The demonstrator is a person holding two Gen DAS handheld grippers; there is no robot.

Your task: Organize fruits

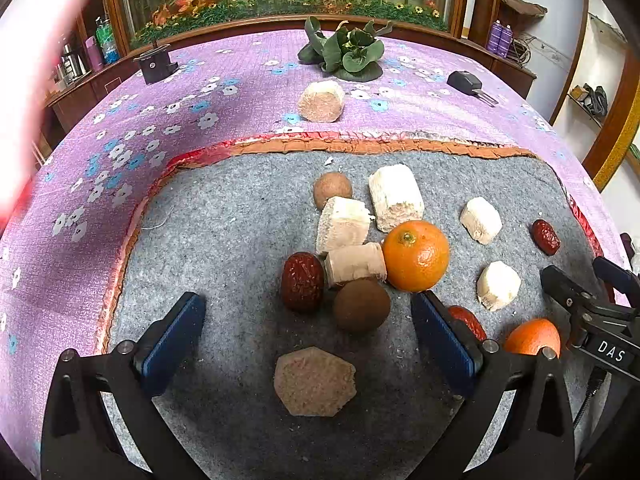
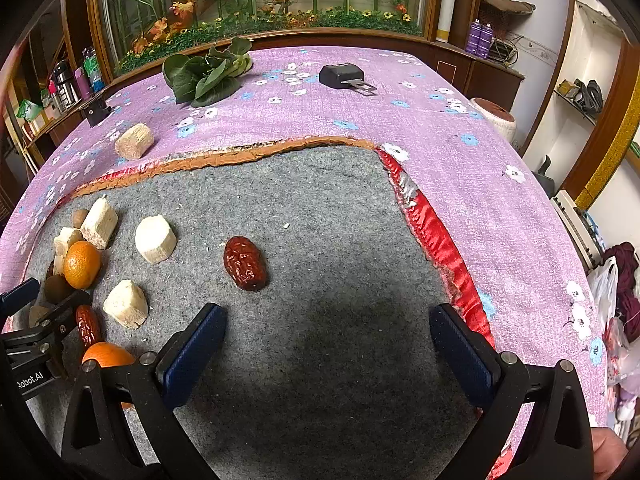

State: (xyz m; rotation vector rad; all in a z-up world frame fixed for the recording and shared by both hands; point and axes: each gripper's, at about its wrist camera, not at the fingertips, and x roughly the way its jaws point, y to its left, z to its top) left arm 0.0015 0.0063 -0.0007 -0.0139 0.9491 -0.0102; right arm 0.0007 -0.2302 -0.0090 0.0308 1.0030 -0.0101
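On grey felt (image 1: 224, 248), glossy orange (image 1: 416, 256)

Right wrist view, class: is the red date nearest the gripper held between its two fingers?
No. The red date lies alone on the grey mat, ahead of the open right gripper.

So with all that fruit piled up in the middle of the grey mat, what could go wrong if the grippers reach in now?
The round orange leans against the pale chunks and a brown ball; pulling one piece may set the rest rolling.

The open left gripper sits close to that pile, so a finger might nudge the red date aside.

The two grippers nearly meet beside a second orange and could bump.
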